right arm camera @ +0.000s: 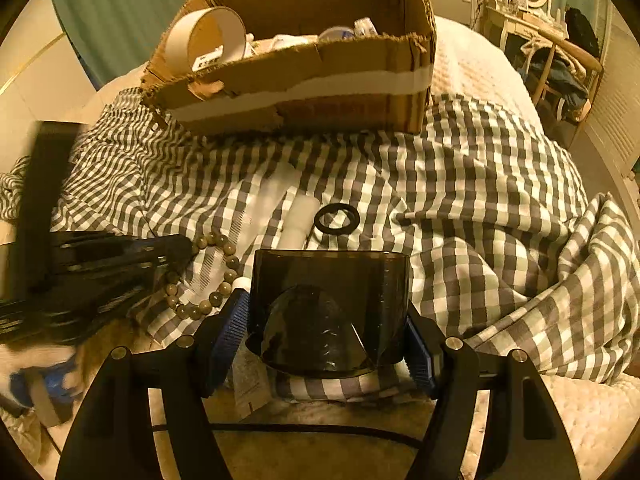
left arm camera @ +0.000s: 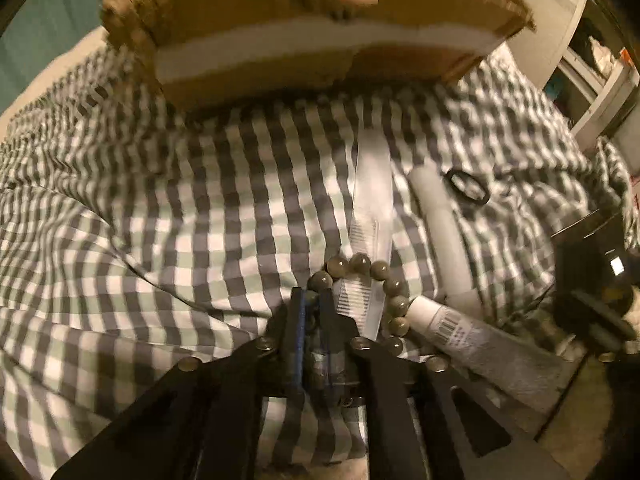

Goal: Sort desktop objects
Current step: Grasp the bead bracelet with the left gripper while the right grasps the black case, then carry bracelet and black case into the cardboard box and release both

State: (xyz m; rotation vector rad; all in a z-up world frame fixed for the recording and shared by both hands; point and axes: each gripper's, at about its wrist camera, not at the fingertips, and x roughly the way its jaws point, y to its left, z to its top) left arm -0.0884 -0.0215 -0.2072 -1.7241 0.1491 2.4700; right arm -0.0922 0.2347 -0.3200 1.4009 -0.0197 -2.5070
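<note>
Sorting looks partly done: the cardboard box (right arm camera: 304,60) at the bed's far edge already holds several items. The left gripper (left arm camera: 316,304) has its jaws pinched on the bead bracelet (left arm camera: 384,292); the right gripper (right arm camera: 328,332), jaws wide, grips a dark cup (right arm camera: 332,304). A black ring (right arm camera: 337,218) and tubes (left arm camera: 436,236) remain on the checked cloth (right arm camera: 460,200).

Left wrist view sits low and close over the grey-and-white checked cloth (left arm camera: 168,208), facing forward toward the torn brown cardboard box (left arm camera: 312,40), which fills the top edge, blurred. Right wrist view sits further back and to the right, facing the same box (right arm camera: 320,80) and showing its open top and the room behind. Both views share the cloth, the box, the ring of round grey-green beads (left arm camera: 384,292) (right arm camera: 208,276) and the small black ring (left arm camera: 466,186) (right arm camera: 337,219).
</note>
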